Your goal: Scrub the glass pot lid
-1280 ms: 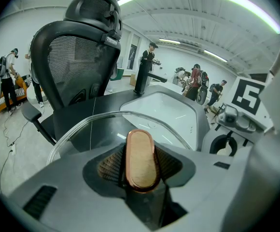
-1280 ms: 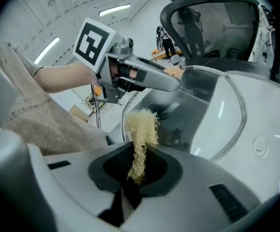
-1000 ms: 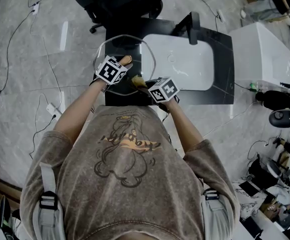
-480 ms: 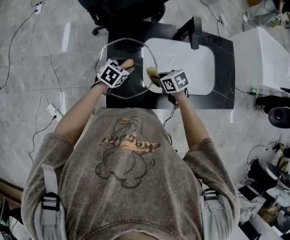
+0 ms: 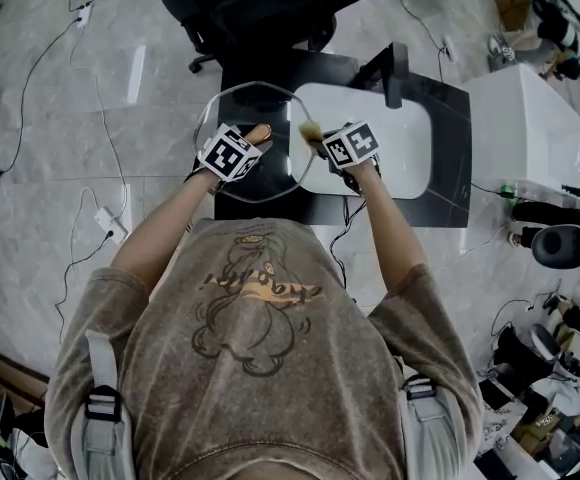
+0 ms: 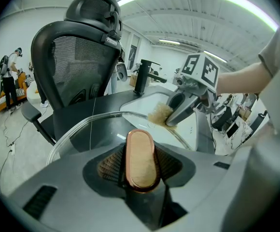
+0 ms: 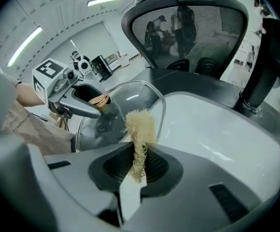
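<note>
My left gripper (image 5: 254,134) is shut on the copper-coloured knob (image 6: 142,161) of the round glass pot lid (image 5: 255,103) and holds the lid tilted in the air, over the counter's left end. My right gripper (image 5: 318,140) is shut on a tan fibrous scrubber (image 7: 141,129), with its tuft sticking out past the jaws. That scrubber (image 6: 160,114) sits at the lid's right rim (image 7: 163,108), beside the basin; whether it presses on the glass I cannot tell. The left gripper (image 7: 94,103) shows across the lid in the right gripper view.
A white basin (image 5: 380,138) is set in a black counter (image 5: 450,168), with a black faucet (image 5: 398,68) behind it. A black office chair (image 5: 260,8) stands past the counter. A white cabinet (image 5: 525,118) is at the right. Cables lie on the floor at the left.
My right gripper has carried the scrubber from the lid's near middle out to its right rim, toward the basin. The left gripper and lid have stayed put.
</note>
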A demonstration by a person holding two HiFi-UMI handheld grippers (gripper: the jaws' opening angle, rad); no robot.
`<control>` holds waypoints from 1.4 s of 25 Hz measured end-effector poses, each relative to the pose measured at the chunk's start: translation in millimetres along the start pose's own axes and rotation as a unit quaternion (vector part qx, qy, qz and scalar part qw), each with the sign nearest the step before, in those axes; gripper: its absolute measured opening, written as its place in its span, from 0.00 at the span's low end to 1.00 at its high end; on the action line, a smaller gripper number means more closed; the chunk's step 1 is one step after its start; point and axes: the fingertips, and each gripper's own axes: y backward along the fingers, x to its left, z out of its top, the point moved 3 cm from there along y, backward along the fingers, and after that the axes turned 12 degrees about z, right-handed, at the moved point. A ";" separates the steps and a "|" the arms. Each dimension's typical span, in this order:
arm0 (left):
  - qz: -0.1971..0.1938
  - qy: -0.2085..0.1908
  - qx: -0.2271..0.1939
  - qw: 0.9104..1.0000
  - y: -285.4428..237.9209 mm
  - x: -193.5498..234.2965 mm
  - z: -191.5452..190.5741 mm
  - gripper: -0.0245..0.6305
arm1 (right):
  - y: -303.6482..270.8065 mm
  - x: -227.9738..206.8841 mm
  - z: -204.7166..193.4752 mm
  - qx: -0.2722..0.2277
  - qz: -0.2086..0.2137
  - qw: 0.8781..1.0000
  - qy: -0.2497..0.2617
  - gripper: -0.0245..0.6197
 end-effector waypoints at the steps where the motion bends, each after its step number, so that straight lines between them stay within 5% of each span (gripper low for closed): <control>1: 0.000 0.000 0.000 1.000 0.3 0.2 0.0 0.32 | -0.1 -2.5 3.5 0.005 -0.003 1.000 0.002 0.13; 19: -0.004 0.001 -0.003 1.000 -0.1 0.3 -1.2 0.32 | -25.3 -40.4 89.4 0.060 -0.044 0.997 0.023 0.13; 35: -0.010 0.000 -0.004 1.000 0.1 -0.1 -0.6 0.32 | -69.4 -20.1 155.1 0.082 -0.049 0.992 0.077 0.12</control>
